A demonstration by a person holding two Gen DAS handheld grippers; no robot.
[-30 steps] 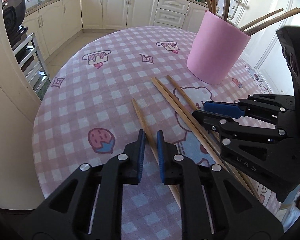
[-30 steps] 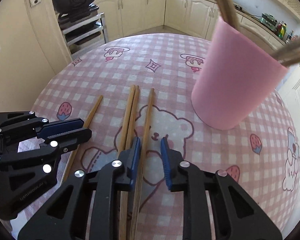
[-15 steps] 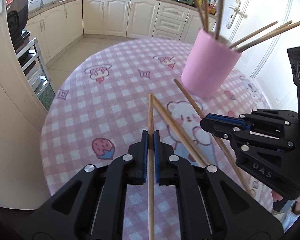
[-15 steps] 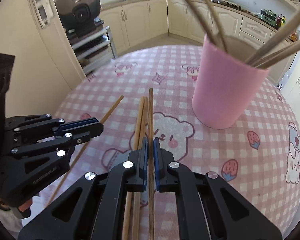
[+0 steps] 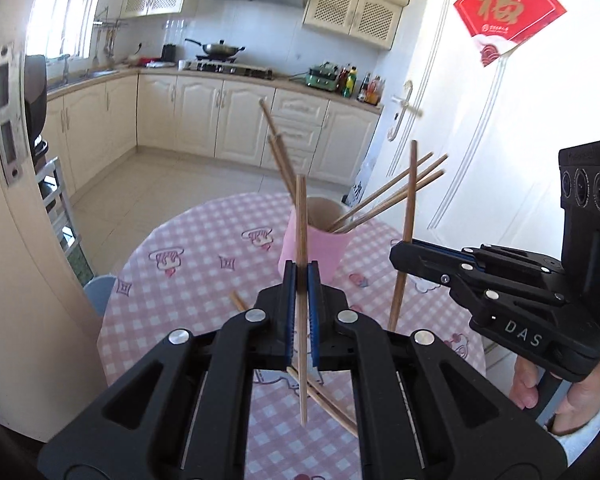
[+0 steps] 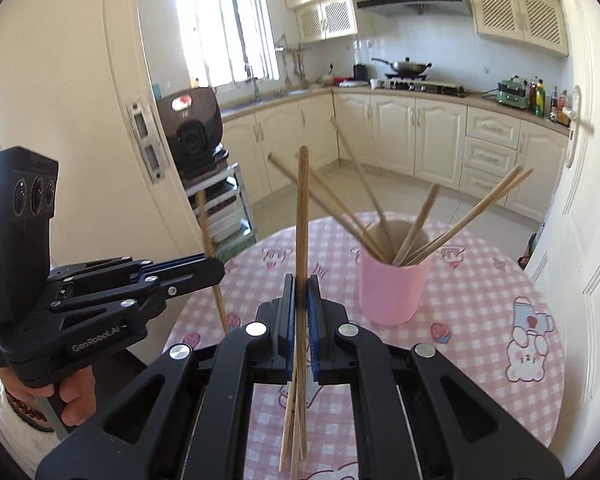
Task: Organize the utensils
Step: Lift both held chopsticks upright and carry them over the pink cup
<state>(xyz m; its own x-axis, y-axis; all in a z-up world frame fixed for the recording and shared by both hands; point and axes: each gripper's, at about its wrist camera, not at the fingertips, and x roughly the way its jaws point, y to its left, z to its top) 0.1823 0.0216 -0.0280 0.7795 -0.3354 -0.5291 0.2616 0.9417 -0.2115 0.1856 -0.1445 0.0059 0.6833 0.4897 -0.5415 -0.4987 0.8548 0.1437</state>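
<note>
My left gripper [image 5: 301, 276] is shut on a wooden chopstick [image 5: 301, 216], held upright well above the table. My right gripper [image 6: 300, 288] is shut on another wooden chopstick [image 6: 302, 208], also upright and lifted. Each gripper shows in the other's view: the right one [image 5: 404, 250] with its chopstick [image 5: 406, 216], the left one [image 6: 216, 266] with its chopstick [image 6: 210, 240]. The pink cup [image 6: 392, 284] stands ahead on the table with several chopsticks leaning in it; it also shows in the left wrist view [image 5: 320, 248]. Two chopsticks [image 5: 332, 404] lie on the table below.
The round table has a pink checked cloth [image 6: 480, 300] with cartoon prints. A cream pillar [image 5: 20, 240] stands at the table's left. A white door [image 5: 480, 120] is to the right. Kitchen cabinets [image 6: 420, 132] line the far wall.
Both grippers have risen high off the table, each carrying its chopstick and tilting it upright. The cup now sits lower and farther in both views.
</note>
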